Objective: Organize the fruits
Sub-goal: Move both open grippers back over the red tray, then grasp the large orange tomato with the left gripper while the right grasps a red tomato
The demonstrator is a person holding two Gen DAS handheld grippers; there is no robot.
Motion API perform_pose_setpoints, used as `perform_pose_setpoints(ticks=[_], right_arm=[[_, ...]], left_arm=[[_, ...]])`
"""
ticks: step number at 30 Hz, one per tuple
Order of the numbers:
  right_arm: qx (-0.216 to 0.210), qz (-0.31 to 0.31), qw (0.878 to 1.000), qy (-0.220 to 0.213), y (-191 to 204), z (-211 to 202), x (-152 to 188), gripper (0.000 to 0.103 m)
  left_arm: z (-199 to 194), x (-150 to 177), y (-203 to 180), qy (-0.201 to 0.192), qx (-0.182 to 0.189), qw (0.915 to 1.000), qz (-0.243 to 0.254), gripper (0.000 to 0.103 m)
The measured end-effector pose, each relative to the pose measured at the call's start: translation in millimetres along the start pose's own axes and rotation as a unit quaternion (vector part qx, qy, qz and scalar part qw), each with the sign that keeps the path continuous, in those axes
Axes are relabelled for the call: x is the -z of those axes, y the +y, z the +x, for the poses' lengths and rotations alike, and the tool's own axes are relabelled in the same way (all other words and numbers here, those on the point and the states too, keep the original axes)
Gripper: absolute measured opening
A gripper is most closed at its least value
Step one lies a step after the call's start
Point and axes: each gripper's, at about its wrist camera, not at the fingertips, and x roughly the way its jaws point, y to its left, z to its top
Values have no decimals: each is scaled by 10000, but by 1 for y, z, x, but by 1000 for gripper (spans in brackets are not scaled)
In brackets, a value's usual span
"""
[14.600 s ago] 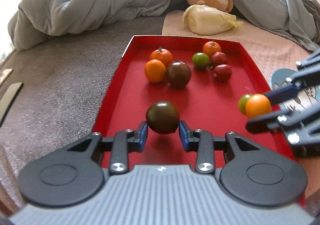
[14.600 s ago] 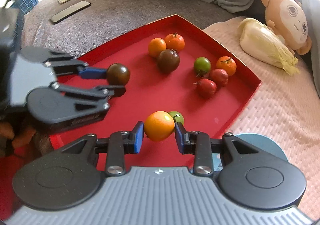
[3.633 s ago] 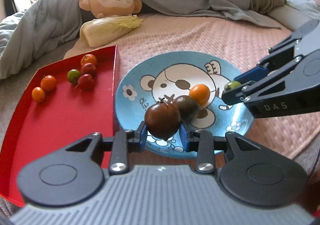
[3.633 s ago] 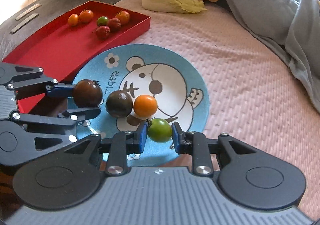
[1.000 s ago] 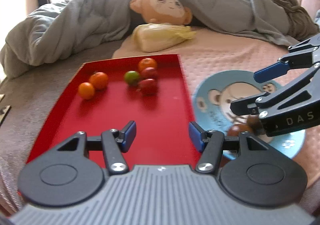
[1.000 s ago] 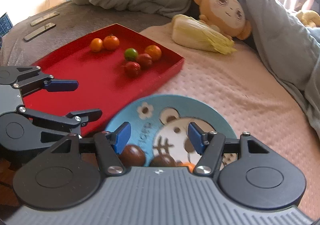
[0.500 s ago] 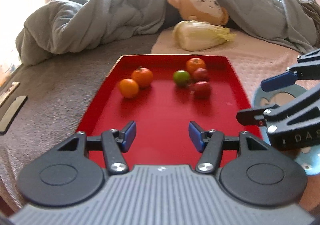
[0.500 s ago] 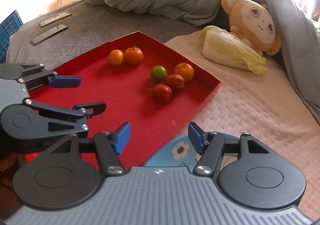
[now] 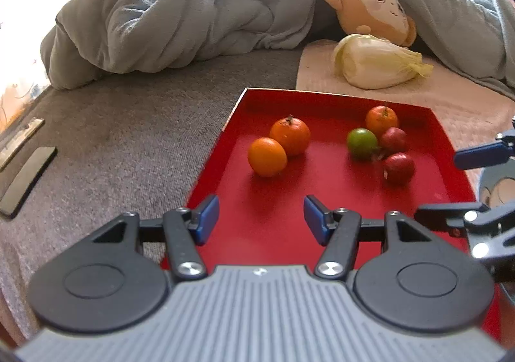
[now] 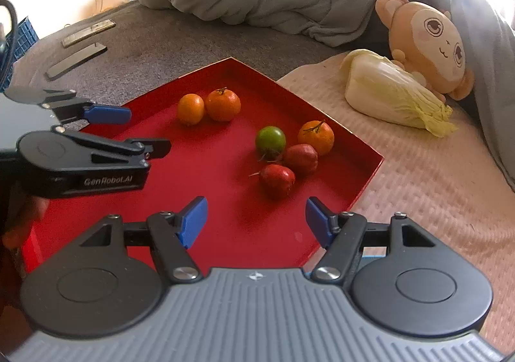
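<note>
Left gripper [image 9: 260, 217] fingers apart, empty; right gripper [image 10: 256, 217] opening over red tray [image 10: 225, 201].

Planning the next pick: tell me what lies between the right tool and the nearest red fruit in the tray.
Only bare red tray floor, seen in the right wrist view. The right tool, opening and empty, has the red fruit just ahead.

Left wrist view: looks steeply down, close over the near edge of the red tray [image 9: 322, 233], facing its far edge. Right wrist view: same tilt, from the tray's [image 10: 225, 233] near right corner. Both share tray and fruit.
</note>
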Motion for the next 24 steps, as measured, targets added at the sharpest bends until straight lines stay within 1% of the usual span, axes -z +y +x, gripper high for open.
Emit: perform_pose_setpoints(ticks=[4, 9, 13, 21, 24], right_arm=[[18, 61, 10000, 9, -4, 6, -4, 72], [14, 40, 10000, 28, -5, 12, -5, 72], [34, 47, 10000, 25, -8, 16, -7, 72], [211, 205, 9996, 9, -16, 25, -13, 72], [211, 255, 9994, 48, -17, 30, -14, 72]], left_arm=[[13, -8, 1, 60, -77, 10000, -19, 61], [25, -10, 1, 168, -117, 9998, -86, 61], [34, -11, 3, 292, -29, 9994, -185, 61], [41, -13, 2, 197, 49, 9997, -141, 61], [43, -14, 3, 168, 106, 9997, -144, 61]])
